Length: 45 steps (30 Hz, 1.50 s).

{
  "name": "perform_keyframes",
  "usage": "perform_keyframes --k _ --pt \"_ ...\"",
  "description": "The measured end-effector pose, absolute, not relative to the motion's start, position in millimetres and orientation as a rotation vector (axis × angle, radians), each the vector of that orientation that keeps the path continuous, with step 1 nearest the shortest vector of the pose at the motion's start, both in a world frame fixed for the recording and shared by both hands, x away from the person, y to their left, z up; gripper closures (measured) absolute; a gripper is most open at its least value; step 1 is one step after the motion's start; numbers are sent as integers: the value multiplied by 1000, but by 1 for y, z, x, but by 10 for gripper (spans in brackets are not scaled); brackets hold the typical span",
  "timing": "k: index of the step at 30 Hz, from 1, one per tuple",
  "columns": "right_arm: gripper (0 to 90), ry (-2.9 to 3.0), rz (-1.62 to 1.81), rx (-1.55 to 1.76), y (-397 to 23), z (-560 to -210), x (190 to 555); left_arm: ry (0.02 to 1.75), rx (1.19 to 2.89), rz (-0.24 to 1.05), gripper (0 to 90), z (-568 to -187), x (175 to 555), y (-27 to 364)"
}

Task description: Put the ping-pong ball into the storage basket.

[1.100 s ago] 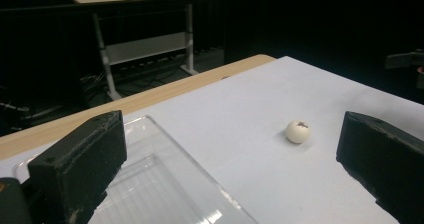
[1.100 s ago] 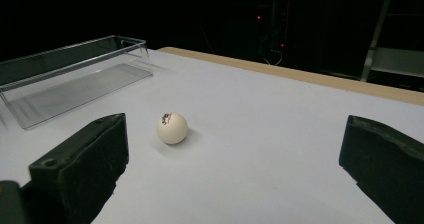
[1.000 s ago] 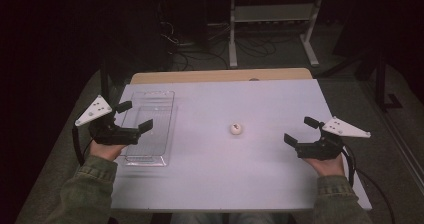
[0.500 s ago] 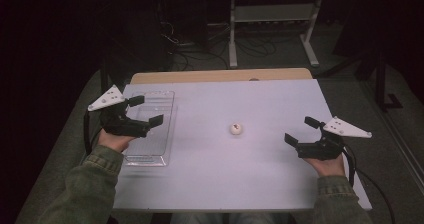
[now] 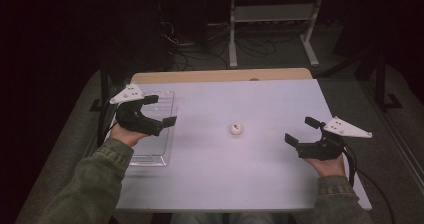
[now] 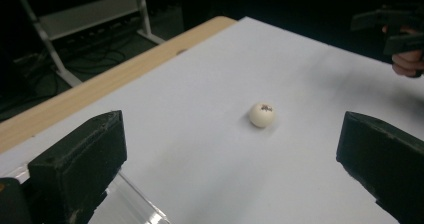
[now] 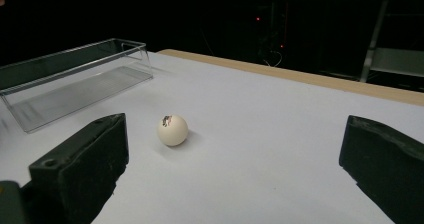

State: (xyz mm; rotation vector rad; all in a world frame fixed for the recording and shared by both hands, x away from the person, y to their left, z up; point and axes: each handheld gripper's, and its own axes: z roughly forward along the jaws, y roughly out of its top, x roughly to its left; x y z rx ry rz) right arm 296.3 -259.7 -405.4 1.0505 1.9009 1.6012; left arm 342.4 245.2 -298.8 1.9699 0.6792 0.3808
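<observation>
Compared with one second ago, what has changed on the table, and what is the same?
The left gripper moved forward and a little toward the table's middle, above the clear tray, its jaws open and holding nothing. Nothing was taken hold of or let go. The right gripper stayed open at the right side, and the white ball and the tray kept their places.

Small off-white ball [image 5: 236,129], round, matte, with a dark printed mark on its upper side, mark visible in both gripper views [image 6: 262,114] [image 7: 173,129]. Sits loose on the white counter [image 5: 240,184], roughly mid-counter, nothing touching it. Clear rectangular plastic tray [image 5: 156,146] lies flat and open-topped at the counter's left edge, long axis running front to back, well apart from the ball. Tray has nothing in it.
</observation>
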Motion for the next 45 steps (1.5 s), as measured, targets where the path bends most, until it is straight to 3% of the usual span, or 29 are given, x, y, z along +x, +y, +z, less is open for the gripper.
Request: perform_keyframes --k 45 --pt "0 1911 1602 1048 -260 -406 296 508 2195 312 0 -290 374 175"
